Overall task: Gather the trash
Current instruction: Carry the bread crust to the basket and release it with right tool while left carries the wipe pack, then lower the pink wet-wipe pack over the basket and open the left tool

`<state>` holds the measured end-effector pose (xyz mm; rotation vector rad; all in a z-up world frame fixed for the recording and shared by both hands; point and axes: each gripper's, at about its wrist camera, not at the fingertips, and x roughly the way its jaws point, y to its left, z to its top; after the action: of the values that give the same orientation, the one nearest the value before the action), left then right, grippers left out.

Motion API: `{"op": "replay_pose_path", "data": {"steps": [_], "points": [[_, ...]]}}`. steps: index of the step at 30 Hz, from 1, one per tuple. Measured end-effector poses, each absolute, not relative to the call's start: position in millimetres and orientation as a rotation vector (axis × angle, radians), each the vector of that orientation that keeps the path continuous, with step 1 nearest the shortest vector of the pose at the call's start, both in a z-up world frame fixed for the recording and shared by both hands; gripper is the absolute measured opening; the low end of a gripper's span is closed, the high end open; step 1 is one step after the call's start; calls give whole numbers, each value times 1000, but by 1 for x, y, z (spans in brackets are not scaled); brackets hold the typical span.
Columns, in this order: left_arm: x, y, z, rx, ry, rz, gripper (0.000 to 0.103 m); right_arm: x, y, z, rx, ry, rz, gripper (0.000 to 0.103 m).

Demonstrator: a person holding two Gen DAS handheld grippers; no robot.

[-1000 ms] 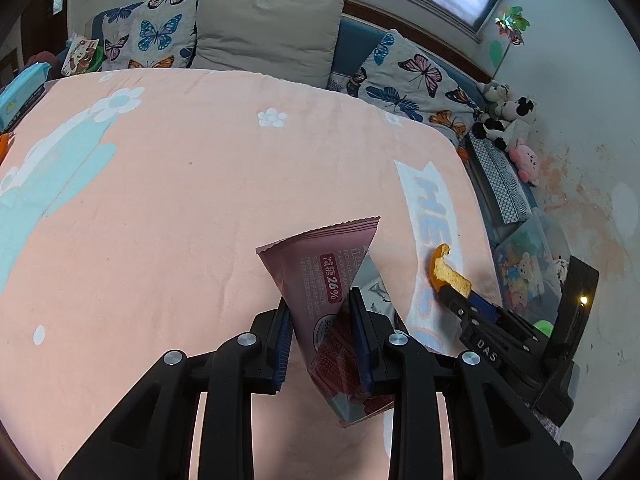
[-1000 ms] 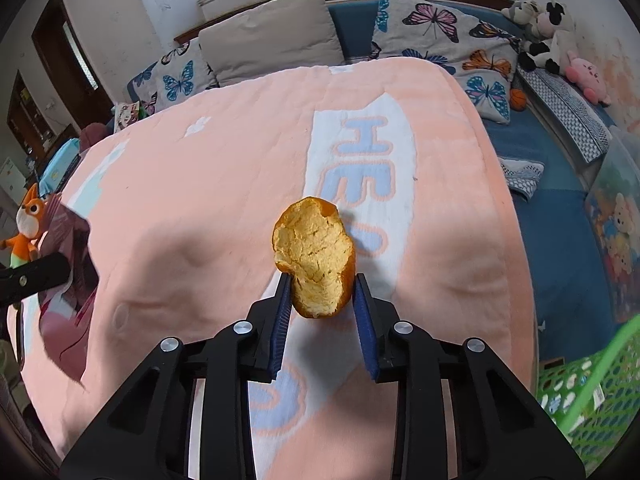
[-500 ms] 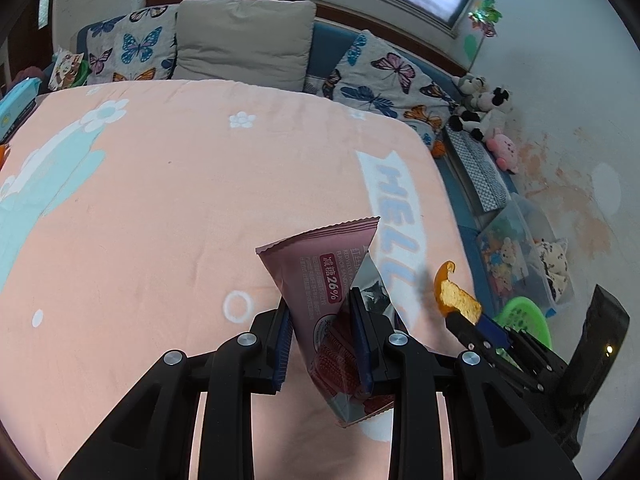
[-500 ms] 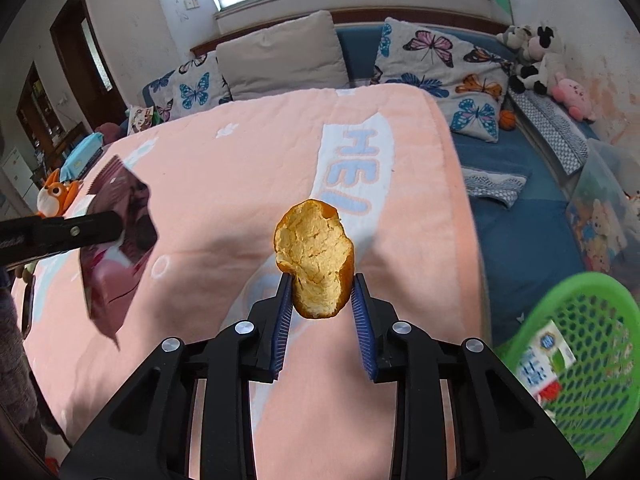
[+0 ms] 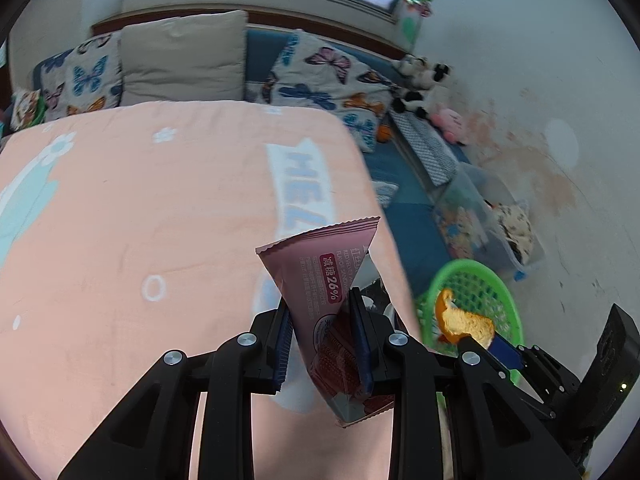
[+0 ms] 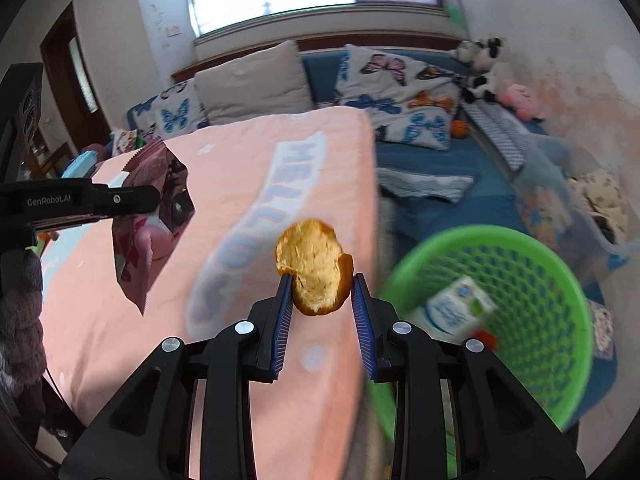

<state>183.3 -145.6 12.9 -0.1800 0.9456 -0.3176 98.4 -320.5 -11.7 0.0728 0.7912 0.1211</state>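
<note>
Gripping a pink snack wrapper (image 5: 320, 300) between its blue pads, the left gripper (image 5: 320, 340) holds the packet upright above the near right part of the peach blanket (image 5: 140, 200); the crimped top edge points up and the torn lower end hangs below the fingers. The right gripper (image 6: 322, 312) is clamped on a bitten piece of bread (image 6: 314, 266), its pale crumb facing the camera and its browned crust toward the right finger. The bread sits above the right edge of the blanket, where pale "HELLO" lettering (image 6: 256, 216) runs along the border. To the right of the bed, on the floor, stands a green basket (image 6: 520, 248) with a lattice wall; a white carton (image 6: 456, 308) lies inside it. In the left wrist view the bread appears in front of the basket's near rim. In the right wrist view the left gripper and its wrapper appear at far left, well apart from the bread. At the far end of the bed lie a beige pillow (image 5: 184, 56) and butterfly cushions (image 5: 320, 76); plush toys (image 6: 484, 68) sit at far right against the wall.
</note>
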Motion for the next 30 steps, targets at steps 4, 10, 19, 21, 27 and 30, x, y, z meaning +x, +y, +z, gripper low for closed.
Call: {"op": "replay_pose_path", "data": {"steps": [4, 10, 19, 21, 27, 30], "points": [[175, -172, 17, -152, 943, -361, 27, 78, -351, -13, 83, 797, 46, 31], [166, -213, 17, -110, 951, -424, 27, 56, -394, -18, 111, 807, -50, 31], [155, -263, 13, -38, 965, -493, 27, 39, -434, -26, 161, 811, -144, 35], [154, -273, 13, -24, 965, -505, 27, 35, -439, -27, 171, 809, -151, 37], [151, -296, 12, 4, 965, -542, 27, 25, -450, -23, 187, 787, -177, 48], [151, -308, 11, 18, 954, -560, 27, 21, -454, -20, 192, 779, -182, 50]]}}
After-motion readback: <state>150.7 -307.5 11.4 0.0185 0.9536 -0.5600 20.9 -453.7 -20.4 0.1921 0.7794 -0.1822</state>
